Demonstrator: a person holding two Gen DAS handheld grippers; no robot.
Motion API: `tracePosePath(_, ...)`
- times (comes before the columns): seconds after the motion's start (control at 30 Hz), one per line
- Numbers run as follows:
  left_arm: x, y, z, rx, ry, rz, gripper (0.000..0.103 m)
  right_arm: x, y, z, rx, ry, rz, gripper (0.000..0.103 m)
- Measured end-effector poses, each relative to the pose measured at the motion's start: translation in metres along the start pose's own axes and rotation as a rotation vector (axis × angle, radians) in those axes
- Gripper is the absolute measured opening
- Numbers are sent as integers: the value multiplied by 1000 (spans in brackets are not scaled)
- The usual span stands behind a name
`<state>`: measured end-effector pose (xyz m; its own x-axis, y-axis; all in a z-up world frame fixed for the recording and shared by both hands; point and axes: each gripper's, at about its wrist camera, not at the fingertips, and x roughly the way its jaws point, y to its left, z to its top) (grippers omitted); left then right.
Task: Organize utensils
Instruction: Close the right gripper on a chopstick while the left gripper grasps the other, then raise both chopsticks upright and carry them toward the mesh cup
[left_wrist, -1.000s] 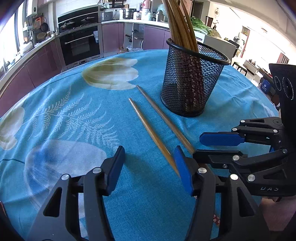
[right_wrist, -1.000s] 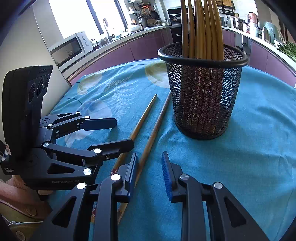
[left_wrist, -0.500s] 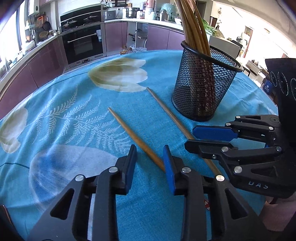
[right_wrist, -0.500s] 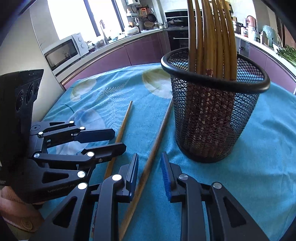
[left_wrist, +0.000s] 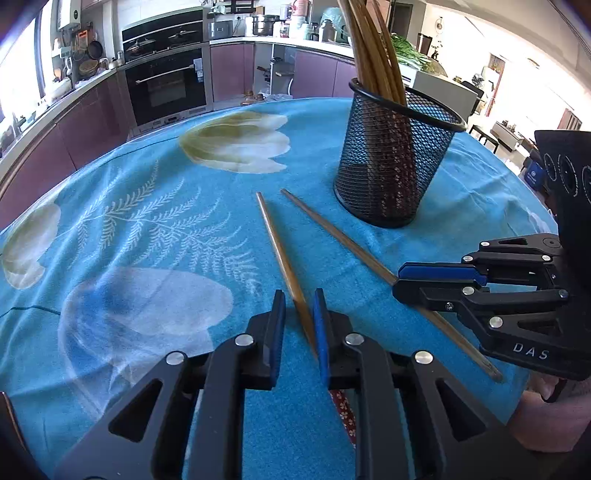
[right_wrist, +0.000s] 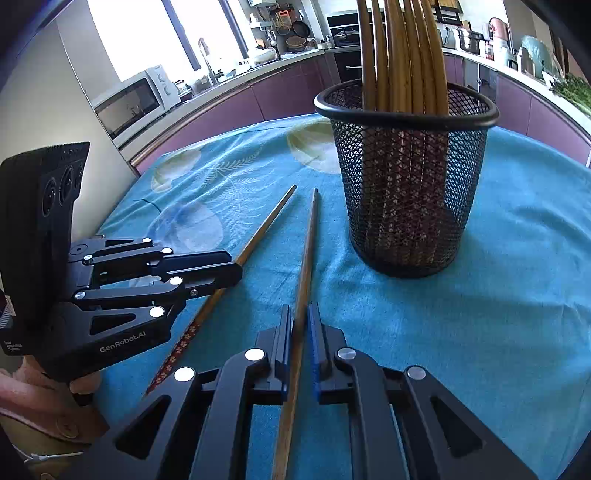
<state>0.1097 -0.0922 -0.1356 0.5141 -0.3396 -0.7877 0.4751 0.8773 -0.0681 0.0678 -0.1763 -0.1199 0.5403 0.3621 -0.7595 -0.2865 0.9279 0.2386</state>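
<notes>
Two long wooden chopsticks lie on the blue tablecloth in front of a black mesh holder (left_wrist: 391, 166) that is full of upright chopsticks. The left chopstick (left_wrist: 275, 236) runs between the pads of my left gripper (left_wrist: 299, 295). Those jaws are closing: the stick rests against the right pad, with a gap still at the left pad. My right gripper (right_wrist: 300, 308) is shut on the other chopstick (right_wrist: 308, 240), near its thick end. Each gripper also shows in the other's view, the right gripper (left_wrist: 400, 280) and the left gripper (right_wrist: 234, 266). The mesh holder (right_wrist: 406, 192) stands just beyond the chopstick tips.
The round table's blue floral cloth (left_wrist: 147, 229) spreads wide to the left. Its edge drops off close behind both grippers. A person's hand (right_wrist: 33, 398) holds the left gripper. Kitchen counters, an oven (left_wrist: 166, 85) and a microwave (right_wrist: 133, 99) stand well beyond the table.
Both pairs of jaws have narrowed, each around one chopstick. The left chopstick has swung and now lies between the left gripper's pads. The holder looks a little closer in both views.
</notes>
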Motion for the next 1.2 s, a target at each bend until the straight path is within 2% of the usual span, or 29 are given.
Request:
tracePosePath(0.03,0,1,0,-4,0,4,27,1,2,1,-8,-3,-7,11)
tracePosePath(0.07,0,2,1,-8,-1,11,29,3,4,2,-17,-6,-13,15)
tracePosePath(0.23,4,5,5,-10,0,22,29,10,10,9,-55,-18,-61,22)
tracePosePath(0.43,9,3,7,-1,-1,28,28,17,11,15,-48,-27,-73,21)
tracePosePath(0.6,11,0,8,0,-6,32,28,18,8,16,-38,-27,-81,12)
tracePosePath(0.73,11,0,8,-13,-9,30,21,17,6,15,-23,-27,-63,7)
tracePosePath(0.83,10,1,8,-33,-11,18,12,16,5,15,-16,-29,-54,7)
tracePosePath(0.97,10,3,8,-54,-17,15,8,11,2,14,1,-42,-31,6)
tracePosePath(1.2,3,4,7,-58,-36,21,8,-6,1,16,8,-86,0,6)
